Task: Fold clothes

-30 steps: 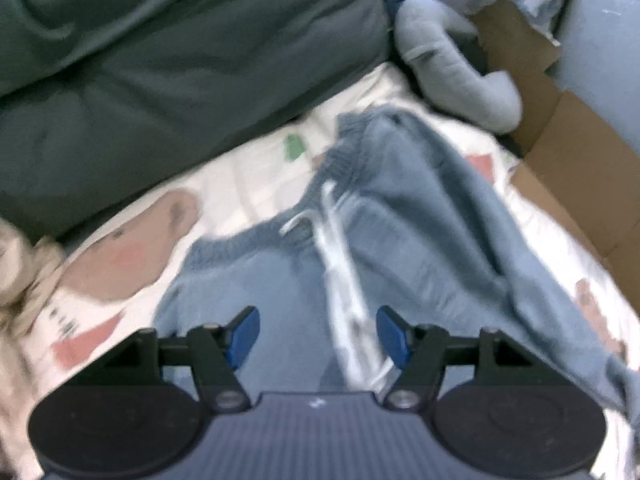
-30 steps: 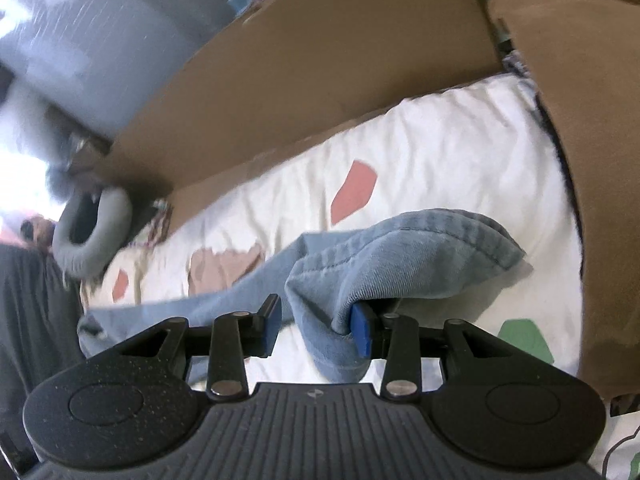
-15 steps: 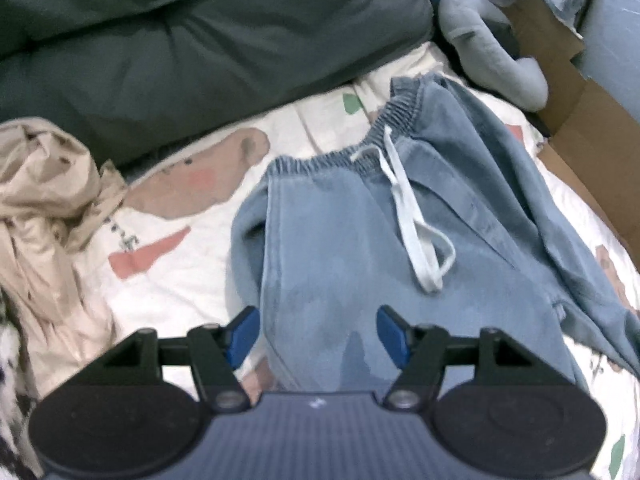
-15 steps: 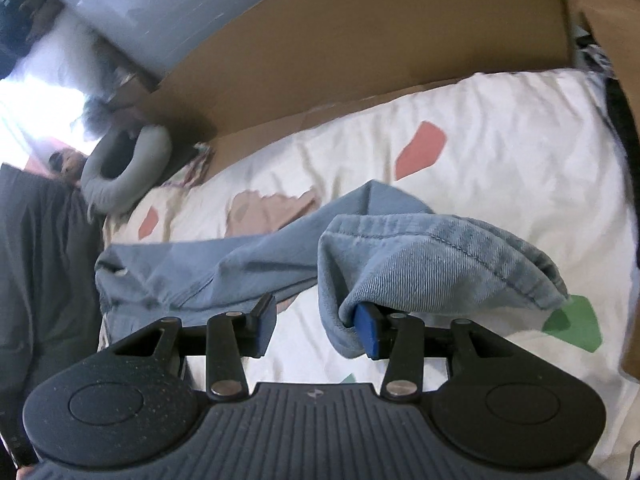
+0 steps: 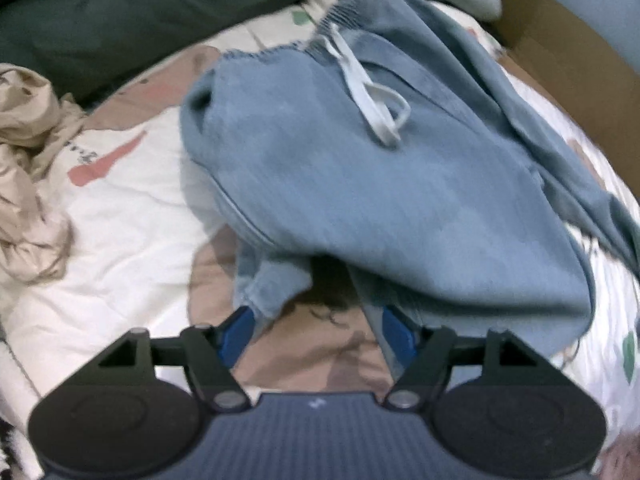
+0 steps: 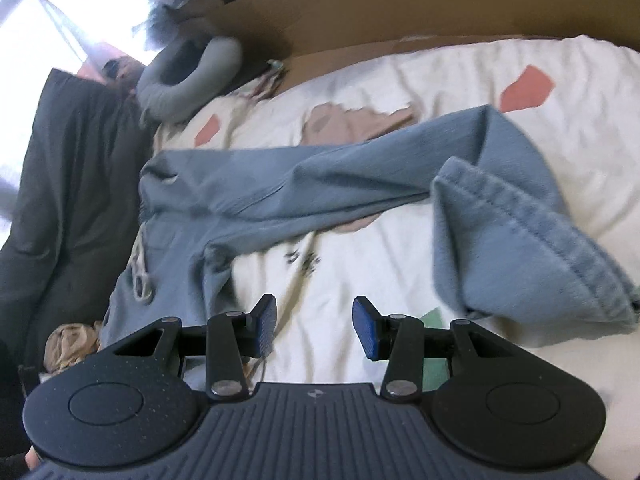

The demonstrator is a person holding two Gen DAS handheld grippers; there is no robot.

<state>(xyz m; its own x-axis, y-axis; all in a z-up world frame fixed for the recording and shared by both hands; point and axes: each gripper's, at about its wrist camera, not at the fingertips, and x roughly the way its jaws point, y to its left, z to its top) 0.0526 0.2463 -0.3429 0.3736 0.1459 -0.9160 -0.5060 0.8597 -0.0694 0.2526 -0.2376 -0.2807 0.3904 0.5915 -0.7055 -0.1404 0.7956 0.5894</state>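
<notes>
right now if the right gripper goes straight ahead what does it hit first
Probably the bare sheet just ahead of the open right gripper, then the jeans leg lying across it. Depth is unclear.

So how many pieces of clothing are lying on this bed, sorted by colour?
Blue: 1, the denim drawstring trousers.
Beige: 1, the crumpled fabric garment.
Total: 2.

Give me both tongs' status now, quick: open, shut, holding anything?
Left tongs: open, empty; the blue pants lie draped just ahead.
Right tongs: open, empty; the pant leg cuff lies free to its right.
</notes>
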